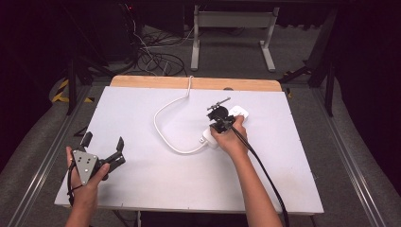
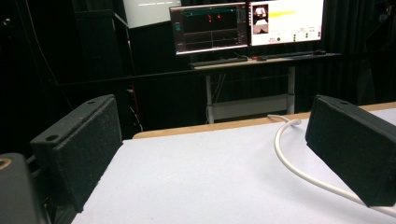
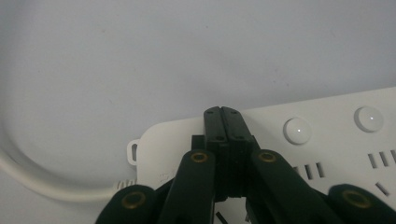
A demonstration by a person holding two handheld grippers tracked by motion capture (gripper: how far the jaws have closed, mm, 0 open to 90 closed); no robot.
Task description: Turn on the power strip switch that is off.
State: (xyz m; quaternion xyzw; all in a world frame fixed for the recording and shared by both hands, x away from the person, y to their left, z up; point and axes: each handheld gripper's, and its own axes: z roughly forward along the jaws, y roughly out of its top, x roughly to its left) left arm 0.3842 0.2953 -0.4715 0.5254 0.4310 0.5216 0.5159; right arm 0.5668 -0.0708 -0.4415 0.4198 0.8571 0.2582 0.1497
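White desk (image 1: 156, 175) with a wood strip along the far edge. No containers on it; the one object is a white power strip (image 1: 213, 137) right of centre, long axis running away from the person. Its white cable (image 1: 163, 135) leaves the near-left end, loops left, then heads to the far edge and over it.

Right tongs (image 1: 222, 124) sit over the power strip, hand wrapped around them, black cable trailing back along the forearm. In the right gripper view the right tongs (image 3: 222, 114) are pressed fully together, nothing between the jaws, tips over the power strip (image 3: 336, 149) near its cable end. Can't tell if the tips touch the surface. Two round white buttons (image 3: 297, 130) lie to the right of the tips, with socket slots below them. A small hanging loop sticks out at the strip's end, cable (image 3: 42, 179) beside it.

Left tongs (image 1: 103, 142) are at the near-left of the desk, held in the left hand (image 1: 85, 182), jaws spread wide, holding nothing, grey plate on top. The left gripper view shows both pads (image 2: 88, 149) far apart over bare desk, cable (image 2: 299, 168) passing by the right pad. Monitors (image 2: 247, 25) on a stand beyond.
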